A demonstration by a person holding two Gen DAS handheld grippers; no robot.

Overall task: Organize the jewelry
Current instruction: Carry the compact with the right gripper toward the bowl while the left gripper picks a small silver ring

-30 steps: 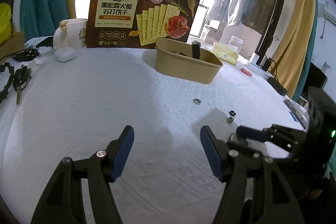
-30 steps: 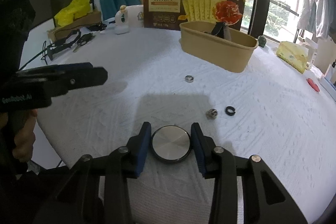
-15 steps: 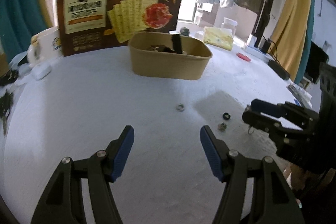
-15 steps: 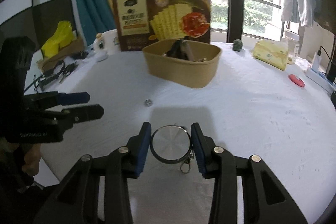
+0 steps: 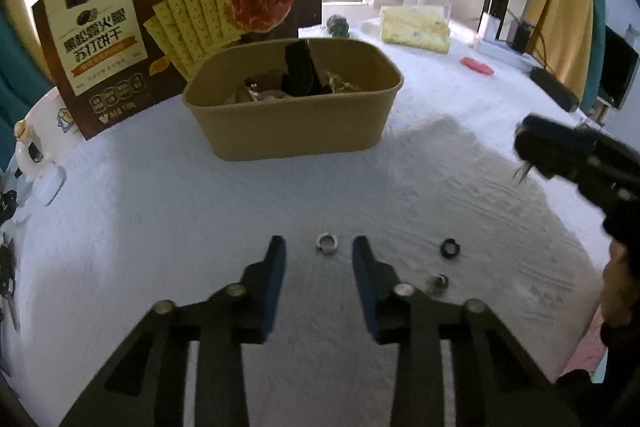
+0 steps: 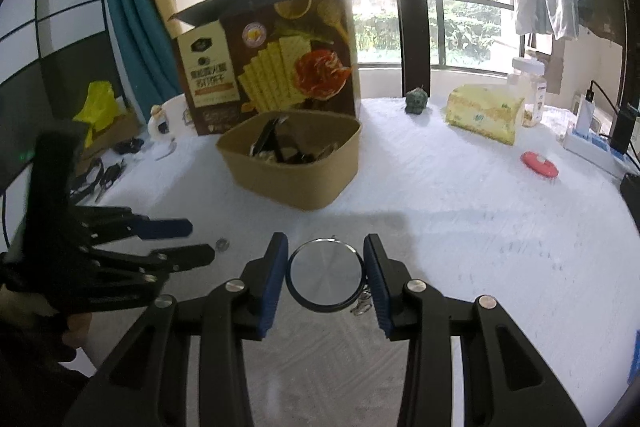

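My left gripper (image 5: 318, 253) was closing its jaws, and a small silver ring (image 5: 327, 243) lay on the white tablecloth (image 5: 160, 211) between the blue pads, not yet pressed by either one. My right gripper (image 6: 326, 273) pinched a round silver disc (image 6: 325, 275) with a dark rim, its small clasp dangling at the lower right edge; the disc hung above the cloth in the lower centre of the right wrist view.

Right of my left jaws, in the left wrist view, a black ring (image 5: 449, 248) lay on the cloth and, below it, a small silver bead-like piece (image 5: 437, 282) sat just beside my right finger's hinge. My right gripper showed as a dark shape at the right edge of that view.

Above centre in both views stood the tan paper bowl (image 5: 296, 131), holding a black strap-like piece (image 5: 298, 73) standing up among mixed small jewelry that I could not tell apart. Behind it rose a brown cracker box (image 5: 168, 11), open at the top. A white mug (image 5: 44, 131) stood at the box's left, a yellow packet (image 6: 484, 115) and a red disc (image 6: 539, 163) lay on the right of the right wrist view, and keys (image 6: 108, 175) at its left.
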